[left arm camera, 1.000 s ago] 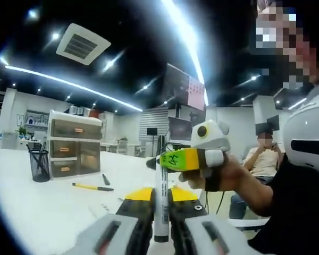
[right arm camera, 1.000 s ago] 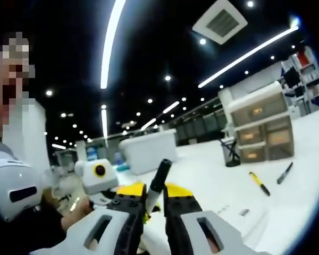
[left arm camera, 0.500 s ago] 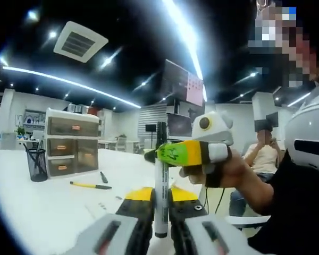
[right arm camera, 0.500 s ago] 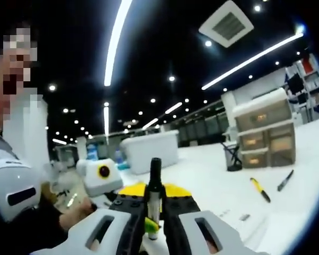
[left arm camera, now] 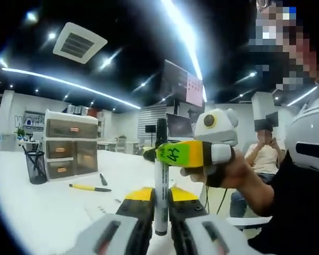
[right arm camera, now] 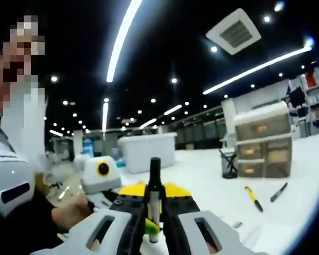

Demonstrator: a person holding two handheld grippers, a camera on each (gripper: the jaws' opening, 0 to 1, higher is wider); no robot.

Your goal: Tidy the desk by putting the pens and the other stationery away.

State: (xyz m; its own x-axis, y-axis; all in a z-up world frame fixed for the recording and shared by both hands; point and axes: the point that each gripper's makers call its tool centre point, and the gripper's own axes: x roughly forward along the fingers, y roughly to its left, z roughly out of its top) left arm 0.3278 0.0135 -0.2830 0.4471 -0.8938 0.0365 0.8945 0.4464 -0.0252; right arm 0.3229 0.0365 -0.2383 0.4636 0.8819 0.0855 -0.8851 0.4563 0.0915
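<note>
With the left claw (left arm camera: 160,199) clamped on the upright marker (left arm camera: 160,180) and the right claw (right arm camera: 150,204) closed on its upper end, pull straight along its axis, well above the worktop (left arm camera: 48,204), never twisting sideways.

Your white tabletop (left arm camera: 48,207) stretches away to a translucent plastic drawer unit with a white frame (left arm camera: 72,143), which stands on it at the far side. Just beside that unit, on the side away from you, stands a black mesh pen cup (left arm camera: 36,166) with pens sticking out of it. In front of the drawers lie a yellow pen with black ends (left arm camera: 89,187) and a short dark pen (left arm camera: 103,179), near each other but apart. Closer to you, a few small dark bits (left arm camera: 102,209) lie on the tabletop, too small to tell.
</note>
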